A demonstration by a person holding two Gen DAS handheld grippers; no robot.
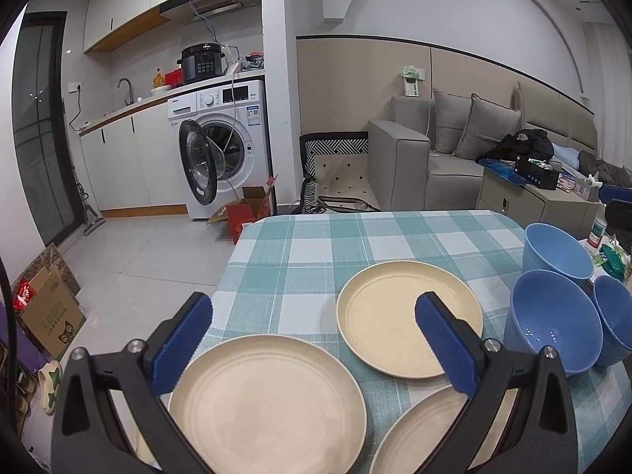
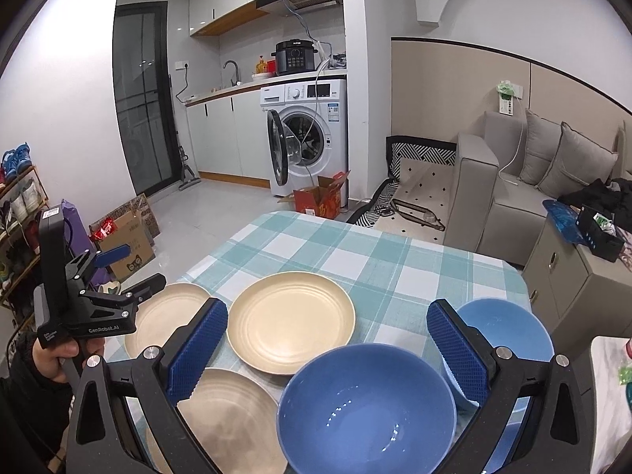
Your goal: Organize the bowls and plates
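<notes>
Three cream plates lie on the checked tablecloth (image 1: 316,245): a near-left plate (image 1: 268,403), a farther plate (image 1: 407,316) and a near-right plate (image 1: 426,434). Three blue bowls (image 1: 553,320) (image 1: 557,251) (image 1: 616,320) cluster to the right. My left gripper (image 1: 316,341) is open above the near plates and holds nothing. My right gripper (image 2: 328,351) hovers open over the nearest blue bowl (image 2: 367,407), its right finger in front of a second bowl (image 2: 509,324). The right wrist view also shows the middle plate (image 2: 292,326), the left plate (image 2: 166,316) and the left gripper (image 2: 138,266), hand-held at the table's left edge.
A washing machine (image 1: 221,146) with its door open stands beyond the table, a red box (image 1: 247,215) in front of it. Cardboard boxes (image 2: 126,241) and a shoe rack (image 2: 19,213) are on the left. A grey sofa (image 2: 513,181) and a side cabinet (image 2: 572,276) are on the right.
</notes>
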